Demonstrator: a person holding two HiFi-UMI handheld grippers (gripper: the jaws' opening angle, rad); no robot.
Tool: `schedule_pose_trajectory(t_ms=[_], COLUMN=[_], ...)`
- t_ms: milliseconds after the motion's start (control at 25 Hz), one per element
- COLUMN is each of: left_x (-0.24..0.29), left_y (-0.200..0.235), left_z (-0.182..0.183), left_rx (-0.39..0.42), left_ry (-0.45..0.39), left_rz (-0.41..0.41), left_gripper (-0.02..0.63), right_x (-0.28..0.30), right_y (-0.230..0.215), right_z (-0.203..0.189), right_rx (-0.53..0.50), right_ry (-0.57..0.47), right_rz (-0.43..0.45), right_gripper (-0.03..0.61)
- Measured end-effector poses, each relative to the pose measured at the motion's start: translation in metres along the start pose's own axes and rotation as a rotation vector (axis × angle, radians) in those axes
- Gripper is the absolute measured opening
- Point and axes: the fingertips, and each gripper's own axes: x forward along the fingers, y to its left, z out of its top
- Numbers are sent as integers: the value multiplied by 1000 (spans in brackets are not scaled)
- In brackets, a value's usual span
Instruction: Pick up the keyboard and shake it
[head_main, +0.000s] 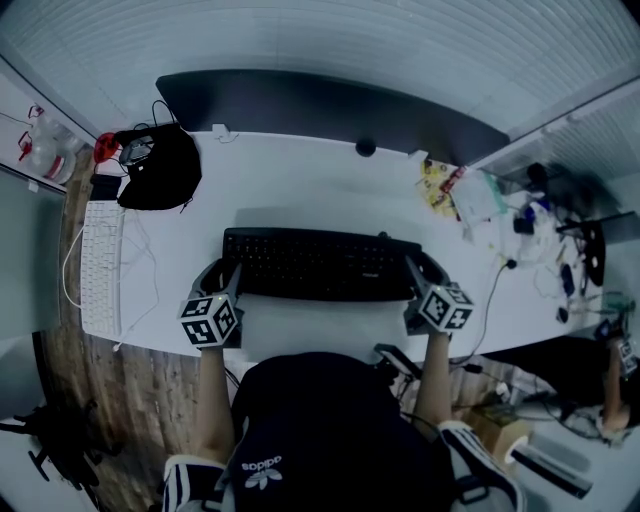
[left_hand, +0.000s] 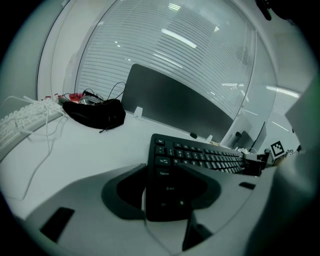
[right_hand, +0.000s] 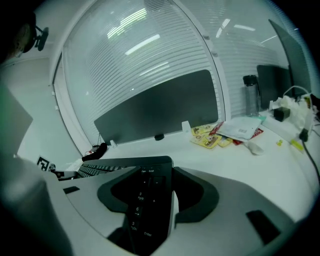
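Observation:
A black keyboard (head_main: 320, 263) lies lengthwise across the middle of the white desk (head_main: 300, 185). My left gripper (head_main: 222, 275) is shut on its left end, and my right gripper (head_main: 422, 272) is shut on its right end. In the left gripper view the keyboard (left_hand: 200, 157) runs away from the left gripper (left_hand: 165, 192), with the key rows visible. In the right gripper view the number-pad end of the keyboard (right_hand: 145, 195) sits inside the right gripper (right_hand: 150, 200). Whether the keyboard is off the desk cannot be told.
A white keyboard (head_main: 101, 265) with a cable lies at the desk's left edge, beside a black bag (head_main: 158, 167). A dark partition panel (head_main: 320, 105) stands along the back. Snack packets (head_main: 440, 185) and cabled clutter (head_main: 540, 220) sit at the right. The person's body is against the front edge.

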Motion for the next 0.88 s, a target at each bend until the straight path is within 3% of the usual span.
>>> schedule_pose_trajectory(t_ms=[240, 600, 880], left_x=[-17, -58, -94], left_y=[-16, -44, -63], left_z=[54, 122, 169], left_rx=[53, 179, 226], left_ry=[-136, -318, -449], left_rz=[-33, -62, -108], left_gripper=[190, 190, 190], right_x=[-25, -64, -104], right_y=[28, 47, 74], right_z=[64, 107, 152], right_rx=[-82, -102, -173], right_ry=[-142, -311, -447], right_rz=[4, 34, 48], right_gripper=[196, 196, 196])
